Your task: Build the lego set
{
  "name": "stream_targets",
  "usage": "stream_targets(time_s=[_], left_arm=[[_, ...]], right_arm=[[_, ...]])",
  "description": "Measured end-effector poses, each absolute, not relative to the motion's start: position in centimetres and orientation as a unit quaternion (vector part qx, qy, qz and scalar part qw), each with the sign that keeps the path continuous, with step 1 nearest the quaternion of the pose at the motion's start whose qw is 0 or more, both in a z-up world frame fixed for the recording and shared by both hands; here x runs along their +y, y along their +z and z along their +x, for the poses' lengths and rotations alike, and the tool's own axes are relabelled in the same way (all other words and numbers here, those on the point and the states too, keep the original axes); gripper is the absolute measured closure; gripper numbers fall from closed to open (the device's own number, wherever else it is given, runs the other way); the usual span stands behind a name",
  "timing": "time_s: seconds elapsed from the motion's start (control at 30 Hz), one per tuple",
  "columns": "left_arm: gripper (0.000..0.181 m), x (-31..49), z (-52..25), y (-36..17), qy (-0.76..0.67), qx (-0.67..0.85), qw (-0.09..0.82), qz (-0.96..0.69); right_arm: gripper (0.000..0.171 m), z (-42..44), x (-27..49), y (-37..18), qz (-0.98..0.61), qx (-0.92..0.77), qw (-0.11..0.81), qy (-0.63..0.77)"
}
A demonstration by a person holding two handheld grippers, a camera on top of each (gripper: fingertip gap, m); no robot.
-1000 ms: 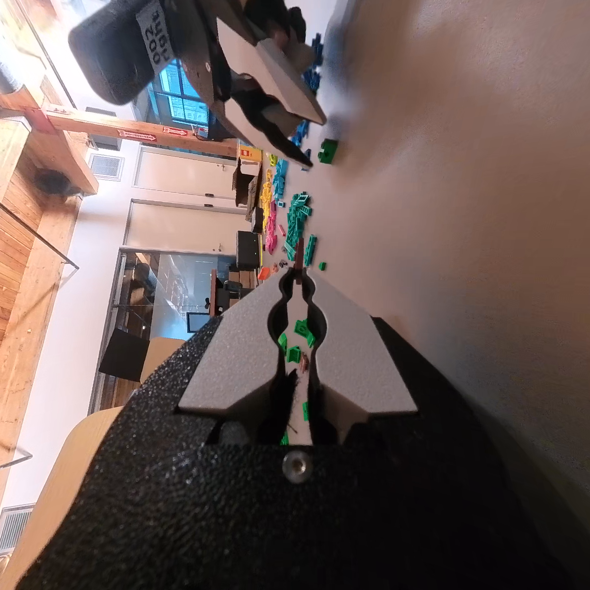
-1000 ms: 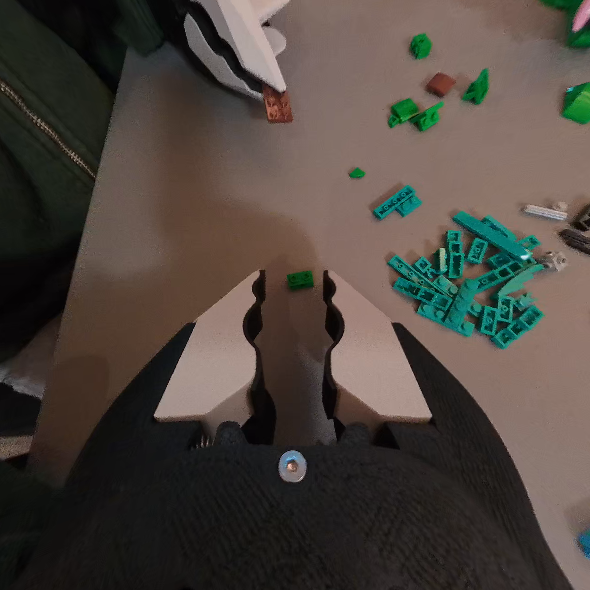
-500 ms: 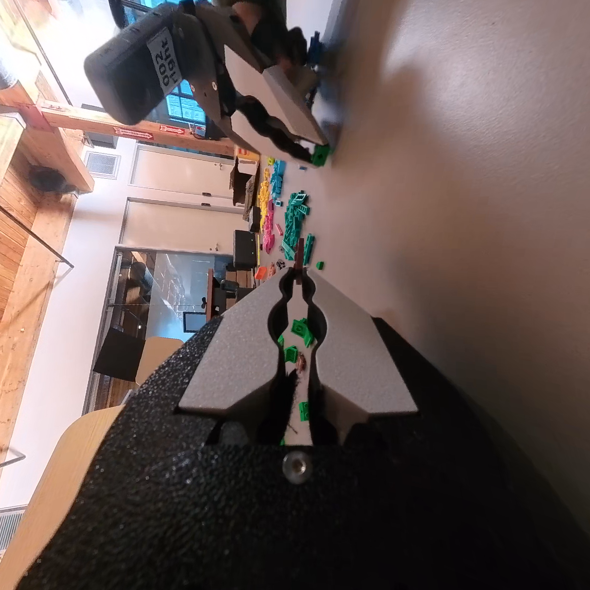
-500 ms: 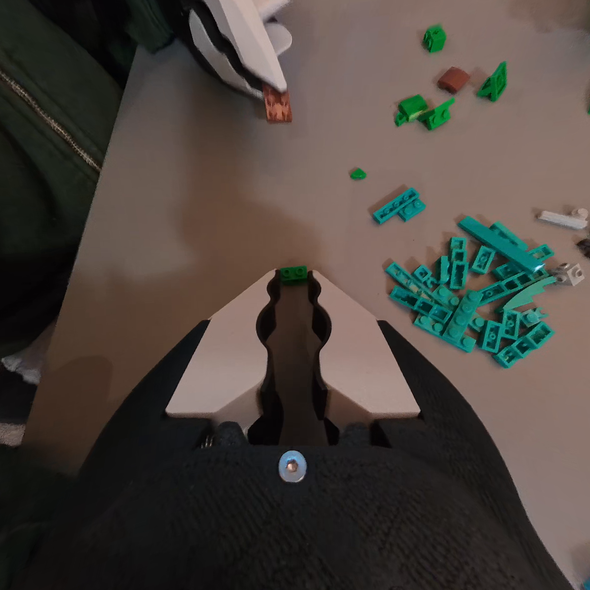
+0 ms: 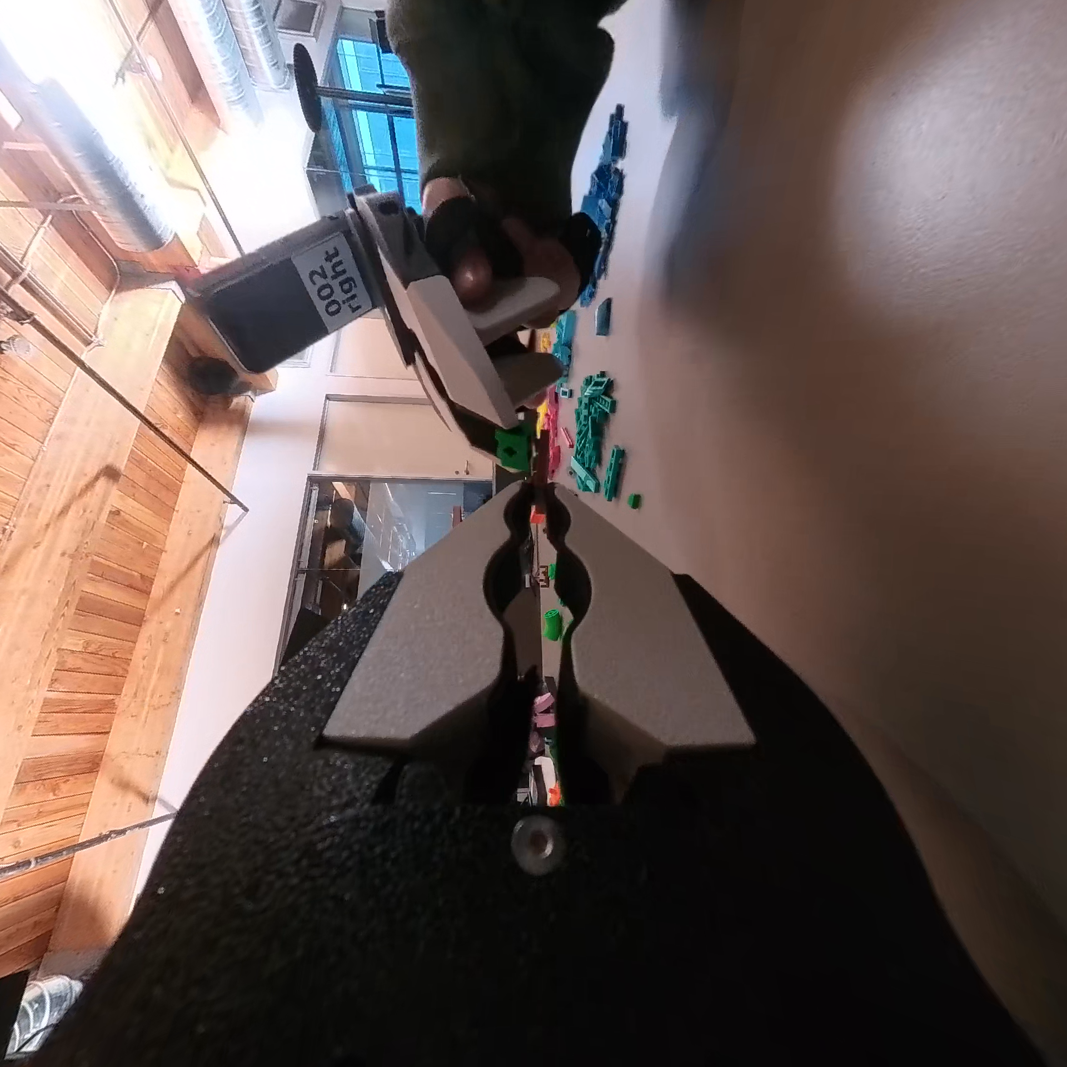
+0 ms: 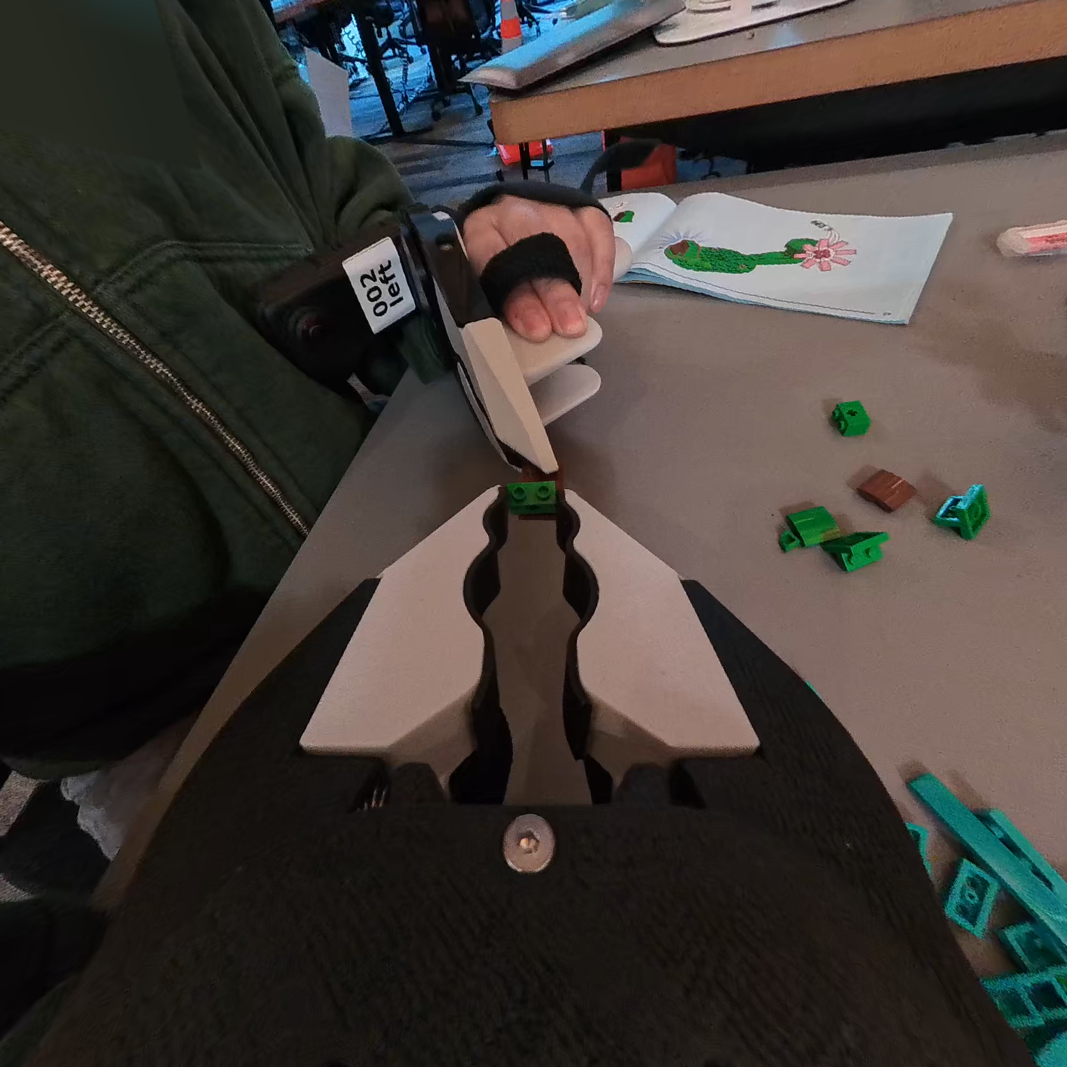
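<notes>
My right gripper is shut on a small green brick, held by its ends above the grey table. My left gripper is shut on a thin brown plate, seen edge-on. In the right wrist view the left gripper comes down from above and its brown plate sits right behind the green brick; I cannot tell whether they touch. In the left wrist view the right gripper holds the green brick just beside the plate's tip.
An open instruction booklet lies at the back. Loose green pieces, a brown tile and a green brick lie to the right. Teal pieces lie near right. The table edge and a person's green jacket are left.
My right gripper closed on the green brick on the table, lifted it and carried it up to the brown plate. My left gripper kept its hold and rose slightly.
</notes>
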State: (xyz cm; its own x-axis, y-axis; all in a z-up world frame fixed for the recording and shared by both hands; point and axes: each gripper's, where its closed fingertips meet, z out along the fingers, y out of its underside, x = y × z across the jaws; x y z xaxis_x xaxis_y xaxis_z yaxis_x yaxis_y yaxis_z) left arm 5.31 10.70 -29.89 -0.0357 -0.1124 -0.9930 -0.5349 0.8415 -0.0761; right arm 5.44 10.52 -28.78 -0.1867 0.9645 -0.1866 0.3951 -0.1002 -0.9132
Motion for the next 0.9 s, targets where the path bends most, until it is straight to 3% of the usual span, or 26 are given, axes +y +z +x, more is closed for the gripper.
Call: stream_targets(time_s=[0.9], left_arm=[[0.179, 11.3, 5.1, -29.9, 0.186, 0.696, 0.651, -0.238]], right_arm=[[0.156, 5.1, 11.3, -29.5, -0.585, -0.598, 0.328, 0.439]])
